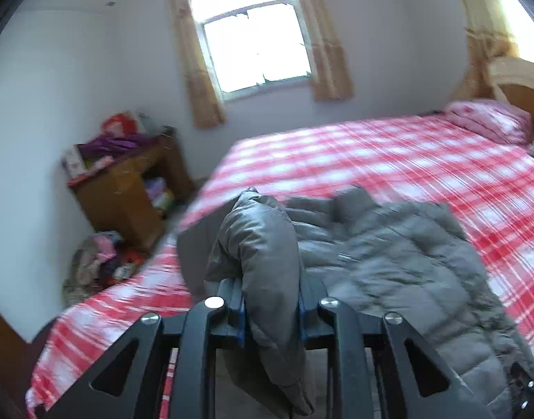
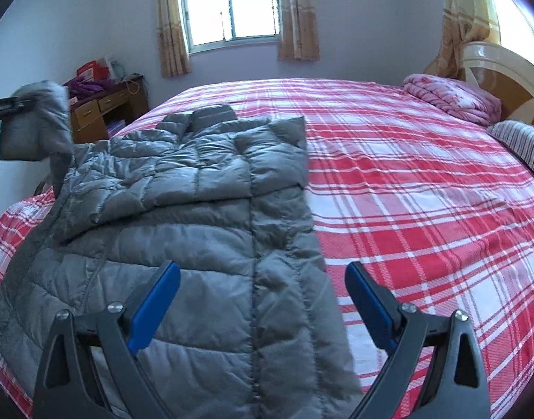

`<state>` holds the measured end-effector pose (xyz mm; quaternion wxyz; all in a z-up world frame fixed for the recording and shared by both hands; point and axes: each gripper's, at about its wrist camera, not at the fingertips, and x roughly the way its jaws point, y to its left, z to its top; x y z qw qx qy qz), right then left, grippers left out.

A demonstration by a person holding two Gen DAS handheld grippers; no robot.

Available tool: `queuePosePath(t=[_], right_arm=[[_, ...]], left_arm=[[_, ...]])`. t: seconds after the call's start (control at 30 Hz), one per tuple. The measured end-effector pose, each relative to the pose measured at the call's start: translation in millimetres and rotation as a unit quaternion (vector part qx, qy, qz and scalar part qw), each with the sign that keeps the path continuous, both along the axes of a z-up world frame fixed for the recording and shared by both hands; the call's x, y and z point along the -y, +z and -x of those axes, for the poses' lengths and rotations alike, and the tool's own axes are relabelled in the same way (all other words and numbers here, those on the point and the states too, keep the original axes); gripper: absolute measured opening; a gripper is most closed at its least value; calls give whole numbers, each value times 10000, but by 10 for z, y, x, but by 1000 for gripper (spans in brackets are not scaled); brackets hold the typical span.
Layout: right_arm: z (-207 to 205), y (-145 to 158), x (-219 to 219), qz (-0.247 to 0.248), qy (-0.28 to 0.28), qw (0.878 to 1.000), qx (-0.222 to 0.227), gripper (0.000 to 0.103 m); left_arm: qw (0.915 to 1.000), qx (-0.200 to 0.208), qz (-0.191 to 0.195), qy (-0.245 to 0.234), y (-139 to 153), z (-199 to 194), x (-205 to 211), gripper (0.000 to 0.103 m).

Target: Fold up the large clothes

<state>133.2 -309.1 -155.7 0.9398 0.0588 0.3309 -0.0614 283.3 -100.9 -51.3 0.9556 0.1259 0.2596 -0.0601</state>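
A grey quilted down jacket (image 2: 204,216) lies spread on the red-and-white plaid bed (image 2: 406,192), collar toward the window. My left gripper (image 1: 271,309) is shut on the jacket's sleeve (image 1: 263,244) and holds it lifted above the bed's left edge; the rest of the jacket (image 1: 406,262) lies to its right. In the right wrist view the lifted sleeve (image 2: 47,122) hangs from the left gripper (image 2: 8,108) at far left. My right gripper (image 2: 263,279) is open and empty, hovering over the jacket's lower right part near its edge.
A wooden desk (image 1: 127,188) piled with things stands by the wall left of the bed, with a clothes heap (image 1: 99,262) on the floor. A folded pink quilt (image 2: 455,97) and a striped pillow (image 2: 525,146) lie by the headboard (image 2: 504,76).
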Motion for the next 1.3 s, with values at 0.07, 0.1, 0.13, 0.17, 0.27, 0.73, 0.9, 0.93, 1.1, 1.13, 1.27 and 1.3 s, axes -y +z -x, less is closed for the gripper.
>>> queuePosePath(t=[0.07,0.1,0.13,0.17,0.27,0.73,0.9,0.93,1.1,1.13,1.27,1.3], right_arm=[[14,-1,62,-13,-60,10000,-15,97],[13,0,81,-12,-61,10000,-28,97],[12,3,102,-7,-64,10000,-55,97],[11,4,117,-7,-54,10000,-81,97],[-6,24,152,-14,-39,9999,-113,98],[-825,407,-347,-706,875,9935,-198,100],[-1390,263,-460,-1068,736,9909,-366,100],[-1501,202,-482,-1106,705,9905,-405,99],[-1850,-56,-577,-1331,772,9863,-589,72],[-1891,-112,-612,-1424,900,9836,-649,62],[-1774,-34,-745,-1225,1200,9843,-424,16],[-1731,-2,-741,-1246,1217,9840,-366,14]], left_arm=[[9998,-112,-154,-12,-133,-30,224,70],[9997,-5,-243,2,-197,0,300,85],[9995,134,-272,-23,-213,15,350,86],[9993,214,-297,-43,-235,29,347,87],[9994,225,-269,41,-286,30,189,90],[9682,-908,-267,2314,-1266,-495,-1432,91],[9562,-1243,-156,2645,-1601,-612,-1712,91],[9548,-1309,-61,2667,-1637,-632,-1770,91],[9552,-1329,246,2633,-1683,-634,-1879,91],[9554,-1319,241,2630,-1683,-632,-1861,91],[9552,-1334,330,2622,-1694,-632,-1885,92],[9551,-1336,345,2622,-1685,-633,-1891,92]])
